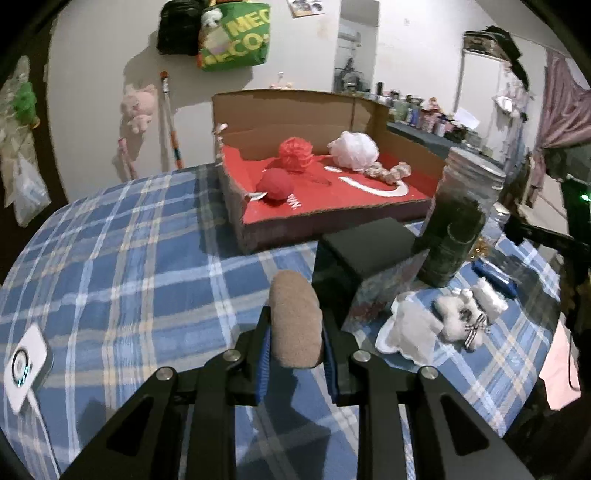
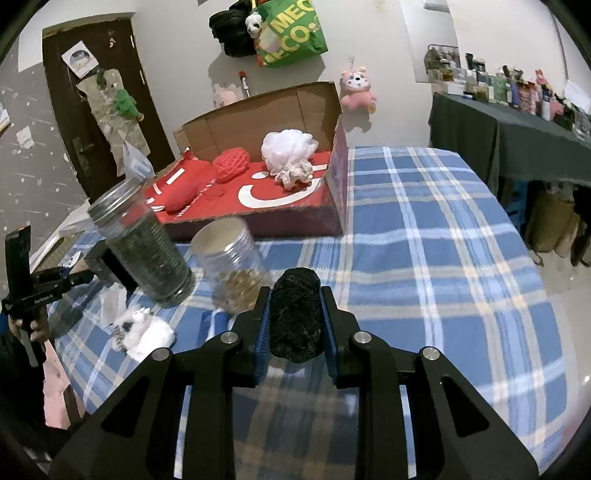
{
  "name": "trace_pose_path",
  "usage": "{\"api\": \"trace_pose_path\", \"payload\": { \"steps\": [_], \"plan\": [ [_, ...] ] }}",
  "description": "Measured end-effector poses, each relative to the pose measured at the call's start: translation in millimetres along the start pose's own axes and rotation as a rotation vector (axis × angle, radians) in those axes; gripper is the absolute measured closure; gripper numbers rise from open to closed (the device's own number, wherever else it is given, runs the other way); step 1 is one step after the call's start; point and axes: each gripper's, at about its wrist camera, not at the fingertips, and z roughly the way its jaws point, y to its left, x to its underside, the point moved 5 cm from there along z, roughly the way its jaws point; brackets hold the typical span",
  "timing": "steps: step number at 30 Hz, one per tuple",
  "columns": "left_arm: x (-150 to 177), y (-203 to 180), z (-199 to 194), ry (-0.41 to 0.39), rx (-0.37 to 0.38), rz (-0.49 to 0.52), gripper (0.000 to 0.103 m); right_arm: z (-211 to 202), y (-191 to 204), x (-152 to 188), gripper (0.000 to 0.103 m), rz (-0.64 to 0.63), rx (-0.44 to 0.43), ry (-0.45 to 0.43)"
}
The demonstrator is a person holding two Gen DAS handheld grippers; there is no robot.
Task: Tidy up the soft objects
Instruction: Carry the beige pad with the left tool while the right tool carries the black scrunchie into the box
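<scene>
Above the plaid tablecloth (image 1: 129,258), the left gripper (image 1: 295,332) pinches a tan felt pad (image 1: 295,317), and the right gripper (image 2: 295,317) a black yarn skein (image 2: 295,314), both lengthwise toward the far cardboard box (image 1: 332,110).

- The left wrist view is taken from behind the left gripper (image 1: 295,332), along its two fingers; it is tilted down over the checked cloth (image 1: 122,258); the cardboard box (image 1: 317,177) is seen ahead and slightly right, near.
- The right wrist view is taken from behind the right gripper (image 2: 294,314), likewise tilted down; the same box (image 2: 266,173) is seen ahead and to the left, near.
- Both views share the box, the dark-filled jar (image 1: 458,225) (image 2: 144,243), the white plush toy (image 1: 461,317) (image 2: 136,325), the green bag (image 1: 236,37) (image 2: 291,33) on the far wall.
- The left gripper's frame (image 2: 33,291) is caught at the left edge of the right wrist view.
</scene>
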Motion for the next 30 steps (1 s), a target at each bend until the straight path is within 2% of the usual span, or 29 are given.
{"api": "trace_pose_path", "payload": {
  "steps": [12, 18, 24, 30],
  "plan": [
    [-44, 11, 10, 0.011, 0.022, 0.084, 0.078, 29, -3, -41, 0.079, -0.062, -0.076, 0.061],
    [-82, -1, 20, 0.028, 0.071, 0.12, 0.078, 42, 6, -71, 0.079, -0.081, -0.138, 0.082],
    [-124, -27, 49, 0.084, 0.124, 0.148, 0.077, 69, 30, -106, 0.079, -0.14, -0.186, 0.125],
    [-156, -45, 86, 0.161, 0.138, 0.171, 0.076, 107, 55, -134, 0.079, -0.178, -0.225, 0.189]
  ]
}}
